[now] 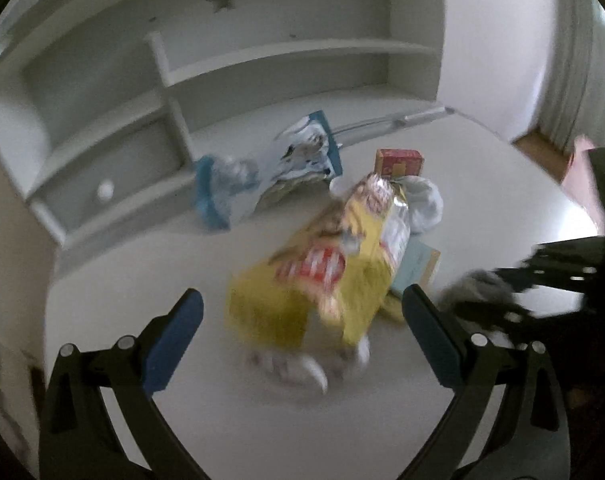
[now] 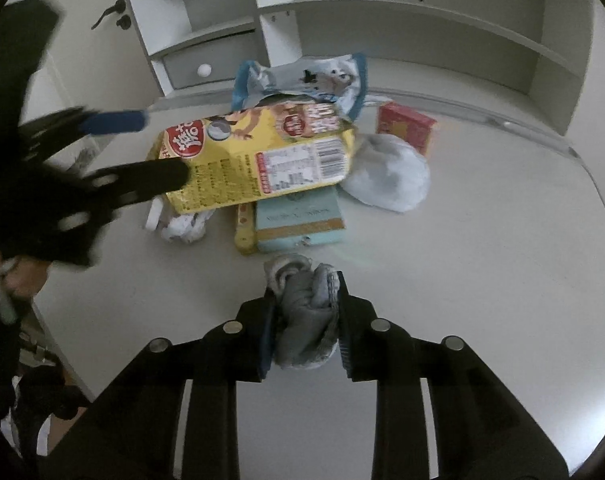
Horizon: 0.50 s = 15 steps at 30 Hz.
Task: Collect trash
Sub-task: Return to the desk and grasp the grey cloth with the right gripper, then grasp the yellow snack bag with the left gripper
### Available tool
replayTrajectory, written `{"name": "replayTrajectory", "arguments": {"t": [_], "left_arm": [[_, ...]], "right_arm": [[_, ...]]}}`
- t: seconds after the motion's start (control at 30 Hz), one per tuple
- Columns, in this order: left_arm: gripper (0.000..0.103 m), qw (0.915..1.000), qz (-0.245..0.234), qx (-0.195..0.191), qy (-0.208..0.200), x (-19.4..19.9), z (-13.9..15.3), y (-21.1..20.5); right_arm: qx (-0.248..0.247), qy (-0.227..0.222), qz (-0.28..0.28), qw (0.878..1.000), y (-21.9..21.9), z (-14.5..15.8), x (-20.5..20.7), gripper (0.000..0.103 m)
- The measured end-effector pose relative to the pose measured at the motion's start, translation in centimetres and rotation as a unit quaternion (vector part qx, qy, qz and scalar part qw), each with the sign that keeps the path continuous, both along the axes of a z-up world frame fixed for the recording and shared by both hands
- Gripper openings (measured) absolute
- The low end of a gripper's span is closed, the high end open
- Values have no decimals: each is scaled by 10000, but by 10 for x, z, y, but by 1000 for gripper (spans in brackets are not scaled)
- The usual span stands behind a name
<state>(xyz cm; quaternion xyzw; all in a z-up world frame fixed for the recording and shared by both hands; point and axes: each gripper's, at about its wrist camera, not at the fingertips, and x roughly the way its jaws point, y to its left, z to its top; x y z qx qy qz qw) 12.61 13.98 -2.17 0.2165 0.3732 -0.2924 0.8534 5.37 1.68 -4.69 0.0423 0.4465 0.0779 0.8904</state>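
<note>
- The right gripper (image 2: pixel 306 316) is clenched on a grey cloth wad (image 2: pixel 306 312), near the front of the white desk (image 2: pixel 482 248)
- The left gripper (image 1: pixel 302 312) is spread wide around the yellow snack bag (image 1: pixel 326 276), which lies mid-desk over a pale blue box (image 2: pixel 298 220)
- A red carton (image 2: pixel 406 126) sits far right

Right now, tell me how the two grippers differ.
The left gripper is open, with the yellow bag between its fingers but not clamped; the right gripper is shut on a grey cloth. The left sits at the trash pile; the right is short of it. Both have black frames and blue pads.
</note>
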Motion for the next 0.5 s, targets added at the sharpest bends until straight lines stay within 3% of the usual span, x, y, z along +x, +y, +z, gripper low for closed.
{"name": "replayTrajectory", "arguments": {"t": [0.23, 0.37, 0.5], "left_arm": [[96, 9980, -380, 285, 428, 28, -21, -30], [96, 9971, -471, 450, 396, 32, -28, -39], [75, 9978, -375, 320, 450, 33, -29, -42]], "right_arm": [[67, 61, -132, 9999, -27, 4, -20, 25], [93, 61, -252, 9996, -40, 4, -28, 25], [128, 18, -331, 9994, -46, 6, -35, 25]]}}
